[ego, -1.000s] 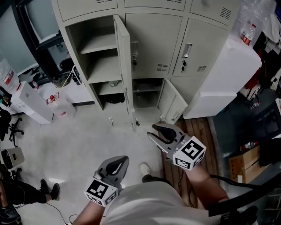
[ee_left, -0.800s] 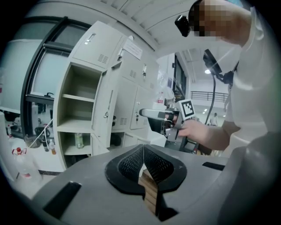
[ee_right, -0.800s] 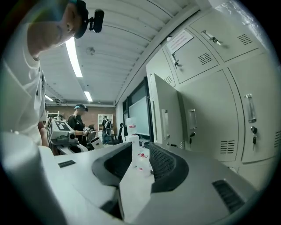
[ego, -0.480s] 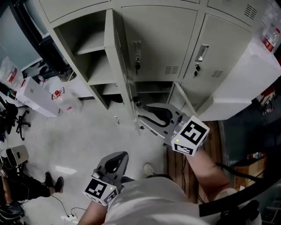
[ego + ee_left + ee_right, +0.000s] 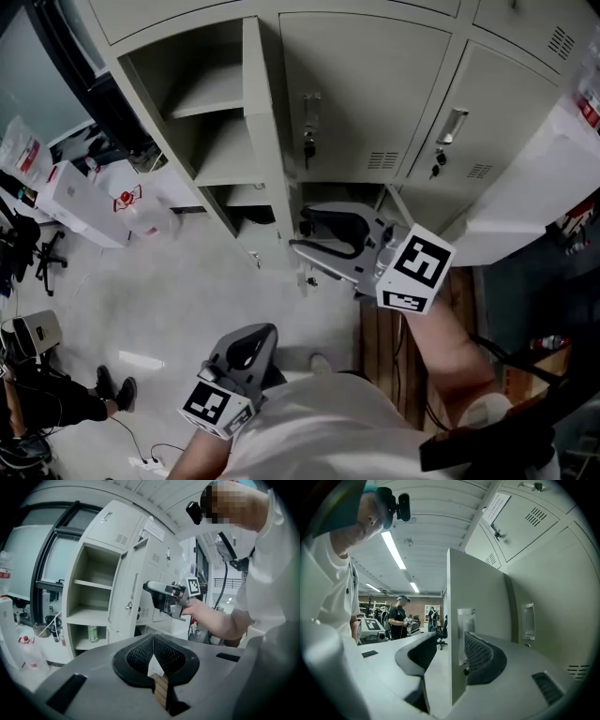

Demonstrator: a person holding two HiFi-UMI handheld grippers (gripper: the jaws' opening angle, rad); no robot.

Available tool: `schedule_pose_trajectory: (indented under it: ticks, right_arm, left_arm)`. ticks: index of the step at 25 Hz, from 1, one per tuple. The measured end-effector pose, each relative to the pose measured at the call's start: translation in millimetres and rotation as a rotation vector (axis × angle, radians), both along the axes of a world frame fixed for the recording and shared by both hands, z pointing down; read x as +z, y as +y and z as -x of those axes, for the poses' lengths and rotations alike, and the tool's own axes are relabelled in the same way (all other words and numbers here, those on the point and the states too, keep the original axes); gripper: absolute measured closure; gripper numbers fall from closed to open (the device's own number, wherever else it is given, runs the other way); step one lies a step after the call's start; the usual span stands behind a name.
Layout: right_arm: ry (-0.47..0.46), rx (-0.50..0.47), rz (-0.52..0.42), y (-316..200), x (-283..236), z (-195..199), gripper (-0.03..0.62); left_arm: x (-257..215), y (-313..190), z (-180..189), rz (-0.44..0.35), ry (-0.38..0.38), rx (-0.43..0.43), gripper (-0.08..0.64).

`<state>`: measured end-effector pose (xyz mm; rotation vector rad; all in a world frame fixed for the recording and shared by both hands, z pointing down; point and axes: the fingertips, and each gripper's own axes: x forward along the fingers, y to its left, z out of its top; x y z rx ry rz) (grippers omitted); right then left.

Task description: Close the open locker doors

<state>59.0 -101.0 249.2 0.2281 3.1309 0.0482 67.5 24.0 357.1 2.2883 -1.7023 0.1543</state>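
The pale-grey locker door [image 5: 267, 141] stands ajar. The right gripper [image 5: 302, 230] fingers, just spread wide, straddle its edge. The left gripper [image 5: 248, 342] fingers are pressed together.

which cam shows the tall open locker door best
The left gripper view: most of the open locker door shows from the side, swung out, latch visible. The head view sees it nearly edge-on from above. The right gripper view shows only its edge and handle plate, close up.
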Motion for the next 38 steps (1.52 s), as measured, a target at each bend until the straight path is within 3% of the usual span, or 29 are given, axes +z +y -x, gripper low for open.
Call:
schedule_pose_trajectory:
  ticks: [7, 18, 38]
  right_arm:
    - [-0.003, -0.018, 0.028, -1, -6, 17, 0.443]
    - [0.050, 0.041, 0.016, 7, -3, 54, 0.460]
    - [0.143, 0.103, -0.014, 32, -1, 150, 0.460]
  left_arm:
    - [-3, -12, 30, -0.015, 0.009, 0.050, 0.548]
    - [-12, -42, 67, -0.041, 0.030, 0.118, 0.548]
    - [-21, -48, 168, -0.092, 0.067, 0.143, 0.548]
